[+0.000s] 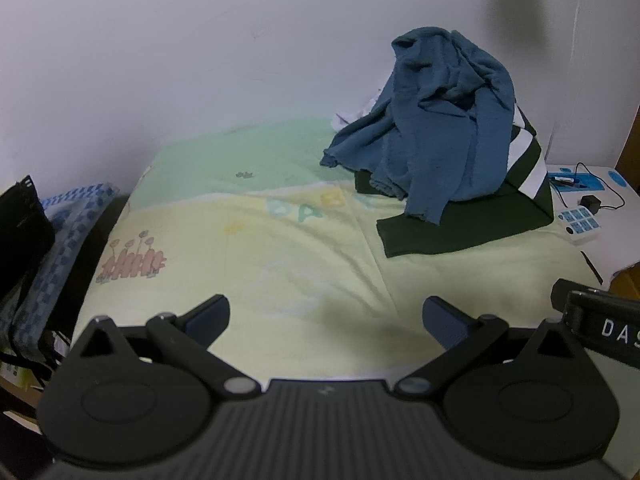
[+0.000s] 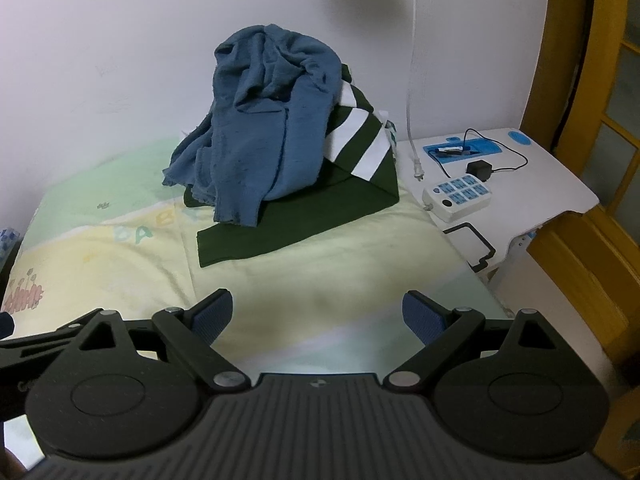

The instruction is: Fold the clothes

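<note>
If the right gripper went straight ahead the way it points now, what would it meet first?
Probably the flat dark green garment spread on the pale yellow blanket, then the crumpled blue knitted top heaped on it. The open right gripper holds nothing; depth is uncertain, so it may graze the blanket first.

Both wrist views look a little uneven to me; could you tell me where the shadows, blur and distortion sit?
Left wrist view: fisheye bends the wall and darkens the corners; a soft shadow lies on the blanket between the open left gripper fingers. Right wrist view: a dark blurred shadow on the wall above the blue garment; a pale glare patch near the open right gripper.
</note>
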Demonstrator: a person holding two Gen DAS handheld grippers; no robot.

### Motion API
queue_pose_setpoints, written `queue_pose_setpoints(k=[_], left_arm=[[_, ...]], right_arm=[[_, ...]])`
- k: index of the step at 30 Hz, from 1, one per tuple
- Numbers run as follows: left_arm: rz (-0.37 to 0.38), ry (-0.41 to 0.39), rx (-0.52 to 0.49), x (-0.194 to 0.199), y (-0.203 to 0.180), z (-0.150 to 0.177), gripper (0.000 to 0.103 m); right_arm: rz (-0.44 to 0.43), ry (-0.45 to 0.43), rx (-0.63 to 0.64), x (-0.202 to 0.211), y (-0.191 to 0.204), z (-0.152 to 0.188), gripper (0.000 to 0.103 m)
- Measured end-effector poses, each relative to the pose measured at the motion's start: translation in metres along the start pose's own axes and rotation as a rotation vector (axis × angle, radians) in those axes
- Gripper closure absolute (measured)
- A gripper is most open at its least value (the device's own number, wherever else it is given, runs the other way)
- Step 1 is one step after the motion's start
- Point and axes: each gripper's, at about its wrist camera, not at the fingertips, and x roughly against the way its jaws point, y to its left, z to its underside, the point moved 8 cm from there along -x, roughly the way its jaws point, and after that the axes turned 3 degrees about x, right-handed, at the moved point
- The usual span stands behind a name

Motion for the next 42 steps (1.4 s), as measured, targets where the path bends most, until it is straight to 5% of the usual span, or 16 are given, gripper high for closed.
queue_pose_setpoints(k=[25, 33, 42], left_arm=[[0.009, 0.009, -0.009, -0.005, 0.001, 0.003, 0.000], [0.005, 0.047, 0.005, -0.023, 0.006, 0.010, 0.000], [0.009, 0.055, 0.016, -0.038, 0.008, 0.012, 0.000]], right_arm=[[0.011, 0.009, 0.004, -0.005, -0.001, 0.004, 0.008], [-0.054, 0.084, -0.023, -0.029, 0.001, 0.022, 0.012], [-0.130, -0.031, -0.006, -0.042, -0.001, 0.000, 0.016]])
